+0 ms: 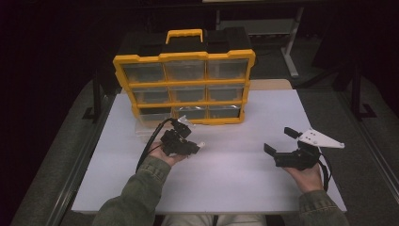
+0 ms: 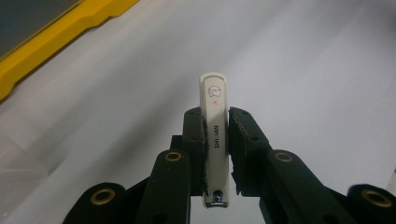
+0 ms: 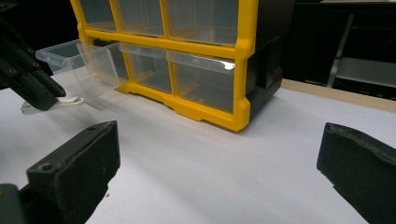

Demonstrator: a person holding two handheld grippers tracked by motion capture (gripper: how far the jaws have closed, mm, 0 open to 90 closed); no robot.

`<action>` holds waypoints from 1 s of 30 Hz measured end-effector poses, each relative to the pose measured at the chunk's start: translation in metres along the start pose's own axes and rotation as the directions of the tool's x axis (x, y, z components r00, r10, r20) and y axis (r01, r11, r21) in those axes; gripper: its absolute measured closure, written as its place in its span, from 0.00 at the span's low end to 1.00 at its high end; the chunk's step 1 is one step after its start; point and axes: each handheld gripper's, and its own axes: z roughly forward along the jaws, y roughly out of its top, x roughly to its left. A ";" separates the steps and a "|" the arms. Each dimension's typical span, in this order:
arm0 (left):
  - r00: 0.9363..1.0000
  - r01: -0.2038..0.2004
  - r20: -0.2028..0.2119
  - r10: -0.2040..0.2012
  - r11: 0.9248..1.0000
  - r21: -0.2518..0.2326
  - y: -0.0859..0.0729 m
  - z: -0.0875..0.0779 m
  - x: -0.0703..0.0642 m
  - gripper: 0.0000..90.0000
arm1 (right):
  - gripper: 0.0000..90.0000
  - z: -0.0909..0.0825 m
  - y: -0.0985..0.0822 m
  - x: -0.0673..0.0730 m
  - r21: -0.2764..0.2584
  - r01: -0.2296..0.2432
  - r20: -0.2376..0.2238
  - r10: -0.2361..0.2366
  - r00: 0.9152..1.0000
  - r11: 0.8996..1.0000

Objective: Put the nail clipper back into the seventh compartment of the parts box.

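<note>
Nail clipper held near the drawer cabinet

From above, our left gripper [image 1: 197, 145] sits before the drawer cabinet [image 1: 184, 87]. Its own view shows jaws clamped on the nail clipper [image 2: 215, 135], likely for the open drawer [image 3: 77, 63]; our right gripper [image 3: 219, 172] gapes empty.

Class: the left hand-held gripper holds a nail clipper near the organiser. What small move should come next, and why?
Probably carry the nail clipper to the pulled-out bottom-left drawer: the left hand-held gripper clamps it, and that drawer alone stands open.

White nail clipper [image 2: 214, 135], printed face up, clamped lengthwise between the left claw's [image 2: 215, 133] jaws.
</note>
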 end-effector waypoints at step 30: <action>0.999 -0.017 -0.043 0.016 0.999 -0.037 0.014 -0.045 0.018 0.86 | 0.00 0.000 -0.001 -0.001 0.000 -0.001 0.004 0.001 1.000 1.000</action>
